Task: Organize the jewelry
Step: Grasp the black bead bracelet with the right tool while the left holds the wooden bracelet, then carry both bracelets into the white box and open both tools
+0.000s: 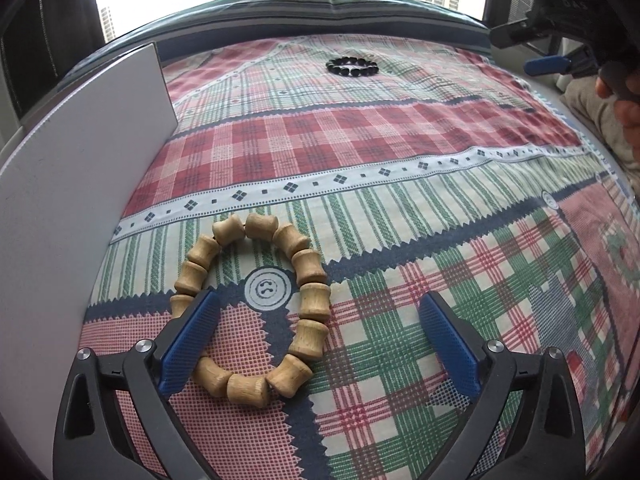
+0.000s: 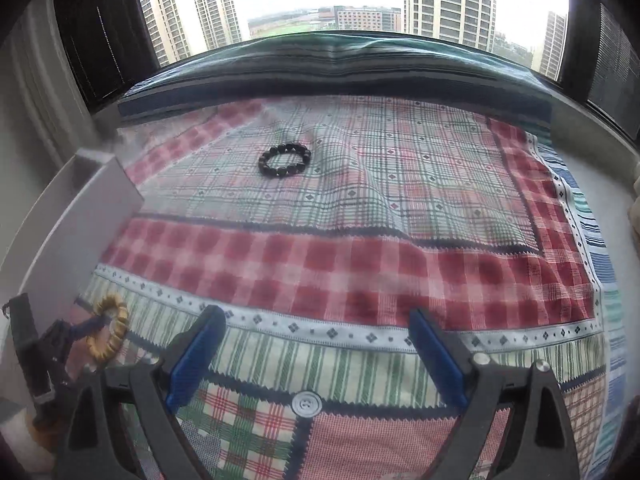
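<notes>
- Looking along your left gripper (image 1: 316,344) in the left wrist view: its jaws stand wide apart above the patchwork cloth (image 1: 400,152), holding nothing.
- Wooden bead bracelet (image 1: 256,304): it lies flat on the cloth, its ring of spool-shaped beads passing under the left blue pad (image 1: 192,344); the right pad stands well apart from it. Whether the left pad touches the beads cannot be told.
- Black bead bracelet (image 1: 352,66): it lies far up the cloth, well apart from the wooden one.
- White board (image 1: 80,152): it stands upright along the cloth's left edge, near the wooden bracelet.
- Your right gripper (image 1: 544,60): seen at the upper right edge, too much is cut off to judge its jaws from here.
- Looking along your right gripper (image 2: 316,356) in the right wrist view: its jaws are spread wide over the cloth (image 2: 360,264), with nothing between the blue pads.
- Black bead bracelet (image 2: 285,160): it rests on the far checked panel, ahead and slightly left.
- Wooden bead bracelet (image 2: 108,334): it appears at the lower left, beside the white board (image 2: 80,240), with your left gripper (image 2: 82,330) reaching over it.
</notes>
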`<state>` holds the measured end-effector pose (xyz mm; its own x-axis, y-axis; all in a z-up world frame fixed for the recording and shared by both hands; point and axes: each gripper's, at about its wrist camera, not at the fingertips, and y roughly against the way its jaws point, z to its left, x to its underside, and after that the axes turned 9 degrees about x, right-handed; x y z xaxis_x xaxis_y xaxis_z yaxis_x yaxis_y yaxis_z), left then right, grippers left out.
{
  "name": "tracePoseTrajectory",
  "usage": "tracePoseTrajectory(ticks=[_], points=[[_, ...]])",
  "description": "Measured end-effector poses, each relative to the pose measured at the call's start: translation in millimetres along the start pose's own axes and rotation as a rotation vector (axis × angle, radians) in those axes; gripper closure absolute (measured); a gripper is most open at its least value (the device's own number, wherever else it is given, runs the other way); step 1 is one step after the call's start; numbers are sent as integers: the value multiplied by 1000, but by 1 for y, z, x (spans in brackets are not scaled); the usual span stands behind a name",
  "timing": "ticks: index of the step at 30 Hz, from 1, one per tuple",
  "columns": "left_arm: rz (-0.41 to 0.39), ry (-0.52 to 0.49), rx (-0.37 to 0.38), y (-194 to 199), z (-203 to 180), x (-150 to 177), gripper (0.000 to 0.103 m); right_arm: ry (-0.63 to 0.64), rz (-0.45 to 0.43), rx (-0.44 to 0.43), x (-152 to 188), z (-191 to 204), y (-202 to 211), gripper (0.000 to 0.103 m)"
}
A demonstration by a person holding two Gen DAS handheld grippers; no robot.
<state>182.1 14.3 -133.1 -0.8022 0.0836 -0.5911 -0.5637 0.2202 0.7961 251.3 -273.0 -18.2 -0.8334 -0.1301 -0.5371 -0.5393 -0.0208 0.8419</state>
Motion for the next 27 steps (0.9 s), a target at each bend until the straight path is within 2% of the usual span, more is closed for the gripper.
tracePoseTrajectory(ticks=[1,3,5,6,10,11,13,14,16,19,24,27], points=[[0,0,0,0,0,0,3,-27,19,-20,-23,0,-17,11],[0,-1,-4,-1,-1,0,2,-88,71,-67,-66,1,-60,39],[1,0,-5,-2,-1,0,2,-135,140,-108,-97,10,-108,45],[1,-1,-4,-2,-1,0,1,-142,146,-93,-110,17,-127,51],[1,0,-3,-2,-1,0,1,-122,137,34,-138,47,-182,52],[1,1,-2,-3,-1,0,1,-125,144,49,-139,51,-192,60],[1,1,-1,-3,-1,0,1,-77,119,130,-141,62,-197,88],[2,0,0,-3,-1,0,1,-40,124,149,-139,68,-198,91],[2,0,3,-3,-1,0,1,-11,121,135,-130,72,-188,91],[3,0,3,-4,0,0,1,40,119,66,-102,75,-157,91],[3,0,4,-3,0,0,1,73,168,-71,-9,75,-88,91],[3,-1,4,-4,0,0,1,40,175,-121,55,73,-41,91]])
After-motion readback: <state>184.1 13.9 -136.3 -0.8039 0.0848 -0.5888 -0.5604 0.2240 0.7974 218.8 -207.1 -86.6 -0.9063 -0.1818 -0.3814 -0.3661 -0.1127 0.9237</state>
